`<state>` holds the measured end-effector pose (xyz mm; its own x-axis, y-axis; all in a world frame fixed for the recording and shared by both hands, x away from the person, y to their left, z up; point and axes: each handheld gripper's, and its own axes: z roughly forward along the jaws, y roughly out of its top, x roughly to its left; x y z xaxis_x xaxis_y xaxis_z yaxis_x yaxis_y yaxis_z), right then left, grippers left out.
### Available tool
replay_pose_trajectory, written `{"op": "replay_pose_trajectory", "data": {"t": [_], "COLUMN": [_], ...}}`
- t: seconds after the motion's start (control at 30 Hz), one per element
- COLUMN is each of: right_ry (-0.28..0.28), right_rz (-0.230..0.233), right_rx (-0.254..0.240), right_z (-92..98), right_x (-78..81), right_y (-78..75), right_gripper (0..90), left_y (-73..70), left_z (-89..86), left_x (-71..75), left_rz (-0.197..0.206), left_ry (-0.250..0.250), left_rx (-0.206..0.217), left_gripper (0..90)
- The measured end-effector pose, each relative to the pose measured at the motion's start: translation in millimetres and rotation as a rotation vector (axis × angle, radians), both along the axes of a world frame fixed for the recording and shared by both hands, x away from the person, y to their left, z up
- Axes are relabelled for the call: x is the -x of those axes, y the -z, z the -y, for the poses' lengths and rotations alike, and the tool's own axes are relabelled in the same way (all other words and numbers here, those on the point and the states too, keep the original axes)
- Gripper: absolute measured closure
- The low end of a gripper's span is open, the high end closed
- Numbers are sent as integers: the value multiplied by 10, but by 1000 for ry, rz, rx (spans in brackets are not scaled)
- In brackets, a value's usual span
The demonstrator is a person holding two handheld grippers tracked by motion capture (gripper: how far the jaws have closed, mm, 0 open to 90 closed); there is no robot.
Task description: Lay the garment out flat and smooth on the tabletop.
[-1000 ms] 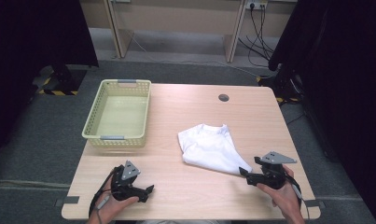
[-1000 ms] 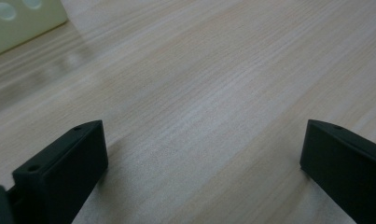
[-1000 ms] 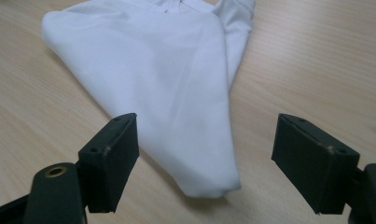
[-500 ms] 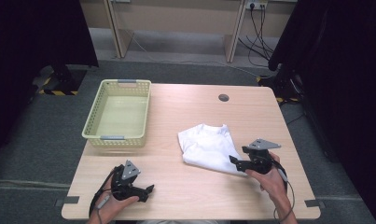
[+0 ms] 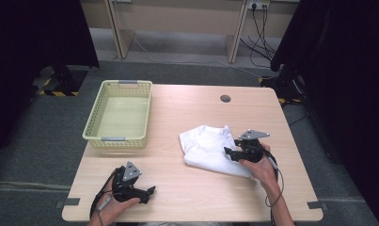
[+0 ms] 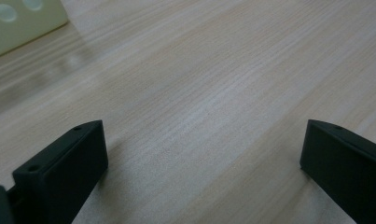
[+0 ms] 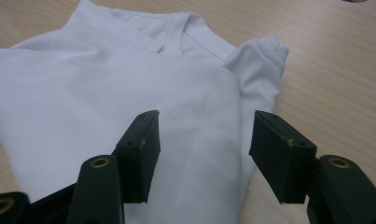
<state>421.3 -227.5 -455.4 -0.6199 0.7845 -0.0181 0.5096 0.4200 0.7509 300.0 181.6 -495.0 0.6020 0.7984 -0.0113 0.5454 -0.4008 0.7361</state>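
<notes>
High view: white shirt (image 5: 210,148) lies mid-right on table (image 5: 187,197), right gripper (image 5: 229,151) over its right edge, prob. lining up a grab; jaws have just been closing. Left gripper (image 5: 149,192) parked lower left. Basket (image 5: 116,140) upper left.

Left gripper view: jaws wide, nothing between.

Right gripper view: jaws part-open over the cloth, not pinching; near hem cut off.

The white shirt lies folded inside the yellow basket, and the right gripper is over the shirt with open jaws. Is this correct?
Not quite. The white shirt lies folded on the table, to the right of the yellow basket, which is empty, as the high view shows. The right gripper is indeed over the shirt, its jaws apart.
</notes>
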Motion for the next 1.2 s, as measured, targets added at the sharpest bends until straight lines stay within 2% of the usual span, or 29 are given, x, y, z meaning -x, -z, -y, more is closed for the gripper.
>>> {"op": "replay_pose_trajectory", "data": {"t": [0.2, 0.43, 0.53, 0.6, 0.7, 0.73, 0.97, 1.2], "right_ry": [-5, -16, -34, -52, -78, -81, -123, -204], "right_rz": [-19, -51, -64, -73, -65, -53, 3, 68], "right_rx": [16, 26, 2, -16, -18, -18, -5, -6], "right_z": [-50, -86, -71, -62, -59, -65, -114, -216], "right_x": [-152, -234, -256, -258, -241, -225, -102, 234], "right_y": [58, 124, 135, 140, 136, 111, -25, -207], "right_gripper": [490, 531, 604, 689, 789, 832, 866, 866], "left_y": [0, 0, 0, 0, 0, 0, 0, 0], "left_z": [0, 0, 0, 0, 0, 0, 0, -1], "left_x": [0, 0, 0, 0, 0, 0, 1, 1], "left_rz": [0, 0, 0, 0, 0, 0, 0, 0], "left_ry": [0, 0, 0, 0, 0, 0, 0, 1], "left_rx": [0, 0, 0, 0, 0, 0, 0, 0], "left_gripper": [0, 0, 0, 0, 0, 0, 0, 0]}}
